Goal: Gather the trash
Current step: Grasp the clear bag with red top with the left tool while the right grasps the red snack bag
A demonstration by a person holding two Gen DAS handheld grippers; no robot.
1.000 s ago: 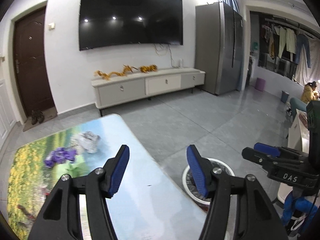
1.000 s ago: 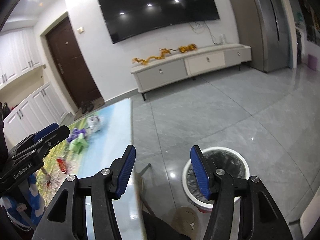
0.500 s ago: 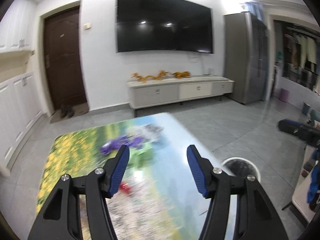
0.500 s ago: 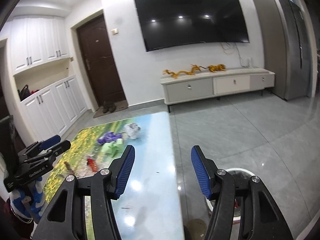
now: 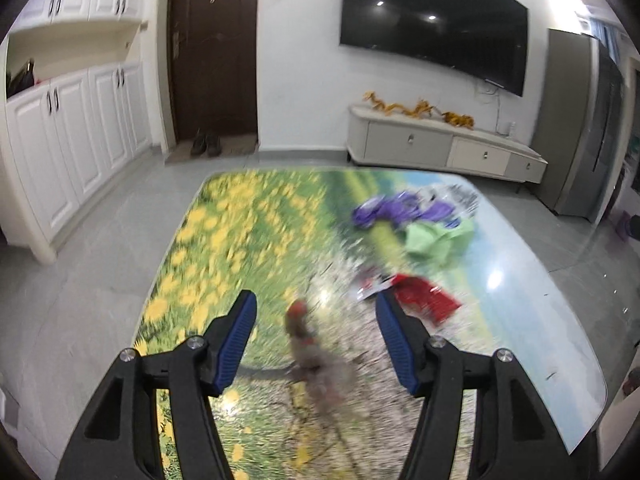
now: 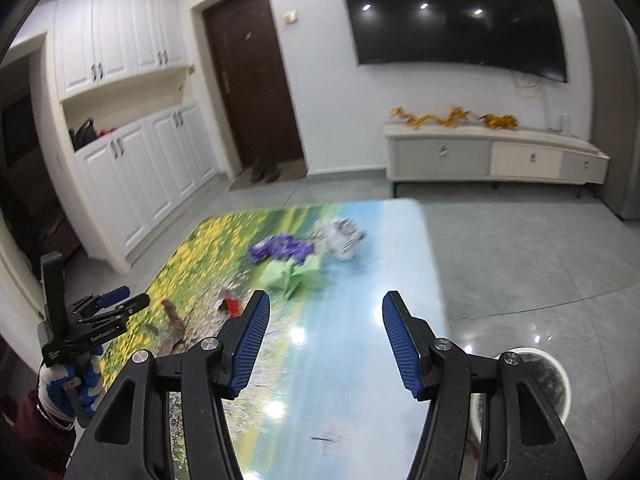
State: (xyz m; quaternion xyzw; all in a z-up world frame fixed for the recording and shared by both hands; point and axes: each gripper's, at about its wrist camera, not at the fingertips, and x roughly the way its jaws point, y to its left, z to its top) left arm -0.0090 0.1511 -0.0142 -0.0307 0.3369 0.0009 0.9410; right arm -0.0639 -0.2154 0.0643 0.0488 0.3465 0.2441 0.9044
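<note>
Nearest, left gripper (image 5: 316,338) spread, nothing between the blue pads; its jaws have just eased a touch wider. Right gripper (image 6: 325,340) likewise spread and empty. Both hang over the flower-print table (image 5: 224,240). Trash lies loose on the tabletop, blurred: red wrapper (image 5: 424,300) at 1 o'clock from the left gripper, green paper (image 5: 434,240) beyond it, purple wrapper (image 5: 396,210) and silvery crumple (image 6: 344,236) farthest. White bin (image 6: 554,386) on the floor, 4 o'clock of the right gripper
</note>
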